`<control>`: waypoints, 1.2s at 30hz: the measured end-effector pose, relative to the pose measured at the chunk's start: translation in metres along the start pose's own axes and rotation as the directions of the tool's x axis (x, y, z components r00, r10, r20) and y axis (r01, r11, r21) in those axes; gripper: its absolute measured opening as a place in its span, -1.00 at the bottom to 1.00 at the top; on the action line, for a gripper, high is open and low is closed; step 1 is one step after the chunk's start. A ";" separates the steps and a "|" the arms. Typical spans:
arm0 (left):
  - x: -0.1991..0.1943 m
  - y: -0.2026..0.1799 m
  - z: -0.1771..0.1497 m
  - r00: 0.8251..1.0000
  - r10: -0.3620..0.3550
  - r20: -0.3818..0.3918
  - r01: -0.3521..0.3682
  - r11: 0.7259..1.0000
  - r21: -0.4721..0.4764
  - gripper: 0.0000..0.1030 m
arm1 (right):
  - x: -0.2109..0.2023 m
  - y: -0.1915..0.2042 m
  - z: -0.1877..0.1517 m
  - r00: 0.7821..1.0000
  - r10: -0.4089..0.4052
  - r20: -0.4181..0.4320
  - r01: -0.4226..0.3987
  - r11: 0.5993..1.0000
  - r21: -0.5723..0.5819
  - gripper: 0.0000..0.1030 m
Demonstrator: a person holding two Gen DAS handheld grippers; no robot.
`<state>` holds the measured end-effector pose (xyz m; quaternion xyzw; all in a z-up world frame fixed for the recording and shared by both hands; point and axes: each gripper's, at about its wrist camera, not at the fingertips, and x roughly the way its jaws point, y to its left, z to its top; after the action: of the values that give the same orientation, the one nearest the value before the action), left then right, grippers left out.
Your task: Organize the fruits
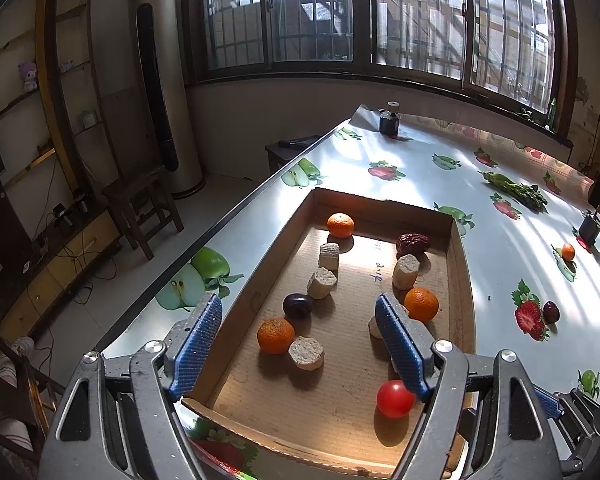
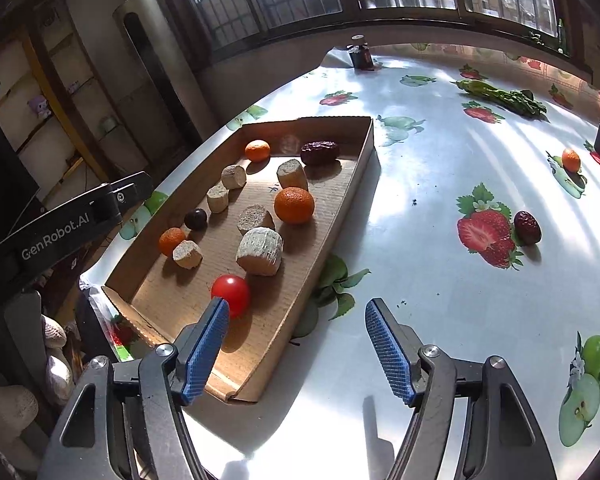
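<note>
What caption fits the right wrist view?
Open right gripper hovers by shallow cardboard tray of small orange mandarins; dark red date outside on tablecloth.

A tall cylindrical air conditioner stands in the corner left of the barred window. A wooden stool sits on the floor beside it. Wall shelves hold a purple plush toy. A small dark jar stands at the table's far edge.

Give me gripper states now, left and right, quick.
Left gripper: open, holding nothing, above the cardboard tray.
Right gripper: open, holding nothing, by the tray's near corner.
</note>
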<state>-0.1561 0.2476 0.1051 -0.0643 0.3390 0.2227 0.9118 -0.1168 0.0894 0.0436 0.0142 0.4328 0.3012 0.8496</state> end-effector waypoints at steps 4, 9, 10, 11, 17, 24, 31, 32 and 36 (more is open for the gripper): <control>-0.001 -0.003 -0.003 1.000 -0.004 0.003 0.004 1.000 0.010 0.53 | 0.001 0.000 -0.001 1.000 0.001 -0.004 -0.001 1.000 0.001 0.46; -0.001 -0.006 -0.004 1.000 -0.007 0.000 0.007 1.000 0.017 0.53 | 0.000 0.000 -0.002 1.000 0.000 -0.005 0.000 1.000 0.004 0.46; -0.002 -0.007 -0.004 1.000 -0.007 0.000 0.007 1.000 0.019 0.53 | -0.001 -0.001 -0.002 1.000 -0.001 -0.004 0.001 1.000 0.006 0.46; -0.002 -0.008 -0.004 1.000 -0.006 0.000 0.006 1.000 0.022 0.53 | -0.001 -0.002 -0.002 1.000 -0.002 -0.003 0.002 1.000 0.009 0.46; -0.008 -0.014 -0.002 1.000 -0.021 0.004 0.021 0.999 0.034 0.53 | -0.007 -0.012 -0.003 1.000 -0.013 0.002 0.013 0.999 0.039 0.47; -0.023 -0.024 0.001 0.997 -0.073 0.012 0.072 0.996 0.045 0.53 | -0.027 -0.040 -0.004 0.998 -0.063 0.025 0.061 0.995 0.081 0.47; -0.034 -0.061 -0.003 0.992 -0.126 0.007 0.125 0.985 0.120 0.53 | -0.069 -0.109 -0.006 0.979 -0.198 0.041 0.190 0.971 0.147 0.48; -0.034 -0.068 -0.004 0.991 -0.133 0.006 0.131 0.982 0.135 0.53 | -0.076 -0.120 -0.006 0.974 -0.221 0.044 0.211 0.964 0.160 0.48; -0.034 -0.100 -0.012 0.984 -0.174 -0.028 0.176 0.962 0.209 0.53 | -0.101 -0.161 -0.011 0.952 -0.302 0.054 0.285 0.935 0.213 0.51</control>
<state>-0.1408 0.1426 0.1143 0.0017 0.3578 0.1038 0.9280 -0.0898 -0.0983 0.0644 0.0487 0.4217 0.1245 0.8968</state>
